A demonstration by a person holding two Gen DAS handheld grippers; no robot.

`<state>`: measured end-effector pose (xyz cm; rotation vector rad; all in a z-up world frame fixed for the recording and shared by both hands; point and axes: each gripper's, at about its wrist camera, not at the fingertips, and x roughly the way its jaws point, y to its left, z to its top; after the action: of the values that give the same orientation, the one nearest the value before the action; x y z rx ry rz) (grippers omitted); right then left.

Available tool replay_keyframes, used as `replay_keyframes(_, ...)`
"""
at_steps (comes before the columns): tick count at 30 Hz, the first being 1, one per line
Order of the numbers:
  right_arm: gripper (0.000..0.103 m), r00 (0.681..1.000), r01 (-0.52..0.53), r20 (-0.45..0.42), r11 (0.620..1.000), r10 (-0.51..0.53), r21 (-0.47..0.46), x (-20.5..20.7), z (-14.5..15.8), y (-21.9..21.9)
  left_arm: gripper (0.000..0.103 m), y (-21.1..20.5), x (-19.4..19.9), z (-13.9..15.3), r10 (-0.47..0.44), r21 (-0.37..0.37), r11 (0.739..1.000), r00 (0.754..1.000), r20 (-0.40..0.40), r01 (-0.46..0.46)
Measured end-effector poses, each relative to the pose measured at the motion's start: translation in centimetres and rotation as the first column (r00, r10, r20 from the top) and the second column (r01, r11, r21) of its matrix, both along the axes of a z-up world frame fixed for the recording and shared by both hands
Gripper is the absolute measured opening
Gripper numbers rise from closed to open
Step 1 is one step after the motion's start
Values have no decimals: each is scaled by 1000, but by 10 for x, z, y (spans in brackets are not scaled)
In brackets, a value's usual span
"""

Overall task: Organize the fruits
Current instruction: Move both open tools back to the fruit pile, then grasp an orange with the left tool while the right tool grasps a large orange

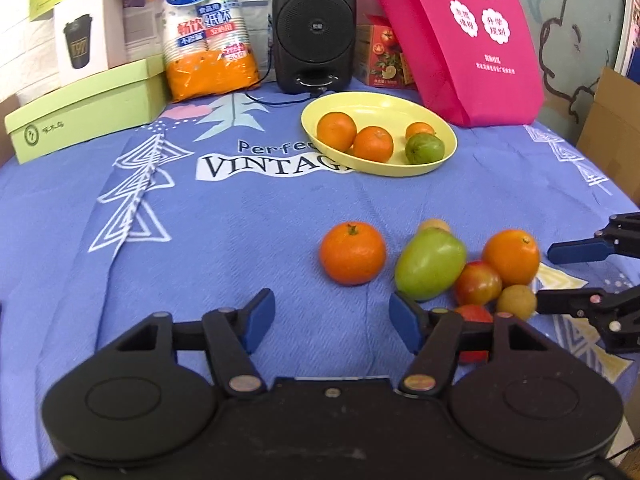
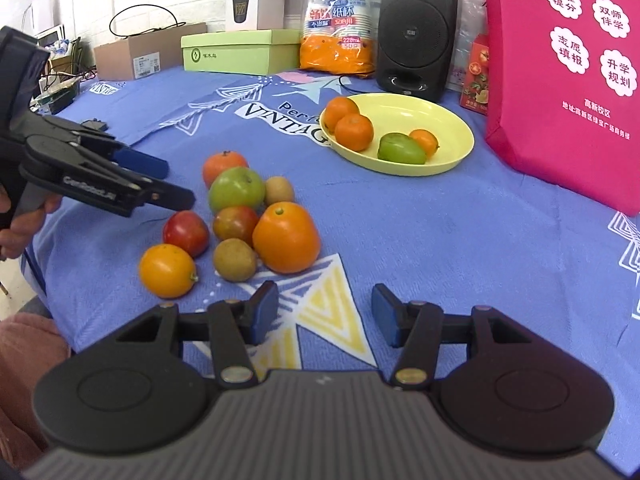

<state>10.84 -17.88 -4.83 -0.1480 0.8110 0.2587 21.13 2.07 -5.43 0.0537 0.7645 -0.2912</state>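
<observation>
A yellow plate (image 1: 404, 106) (image 2: 440, 120) holds three oranges and a green fruit (image 1: 425, 148) at the far side of the blue cloth. Nearer lies a loose cluster: an orange (image 1: 353, 253), a green fruit (image 1: 430, 264) (image 2: 237, 190), a big orange (image 1: 512, 257) (image 2: 286, 238), reddish fruits (image 1: 478, 283) (image 2: 186, 233), brown kiwis (image 2: 235, 260) and a small orange (image 2: 167, 270). My left gripper (image 1: 332, 320) is open and empty, just short of the cluster; it also shows in the right wrist view (image 2: 172, 184). My right gripper (image 2: 325, 316) is open and empty, right of the cluster.
At the back stand a black speaker (image 1: 314, 24), an orange pack of paper cups (image 1: 208, 32), a green box (image 1: 86, 110), a white box (image 1: 90, 32) and a pink bag (image 1: 460, 36). A cardboard box (image 1: 612, 136) sits off the right edge.
</observation>
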Motion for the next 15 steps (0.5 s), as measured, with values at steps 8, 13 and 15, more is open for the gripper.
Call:
replay_keyframes(8, 57, 1000, 1, 8, 1000, -1, -2, 4, -2, 2, 63, -7, 24, -5, 10, 9, 1000, 1000, 16, -11)
replay_keyframes(13, 59, 1000, 3, 13, 1000, -3, -2, 10, -5, 6, 63, -10, 40, -7, 31, -5, 1000, 999, 16, -30)
replay_keyframes(15, 60, 1000, 5, 14, 1000, -5, 3, 15, -6, 6, 61, -7, 46, -8, 39, -27, 999, 999, 8, -39)
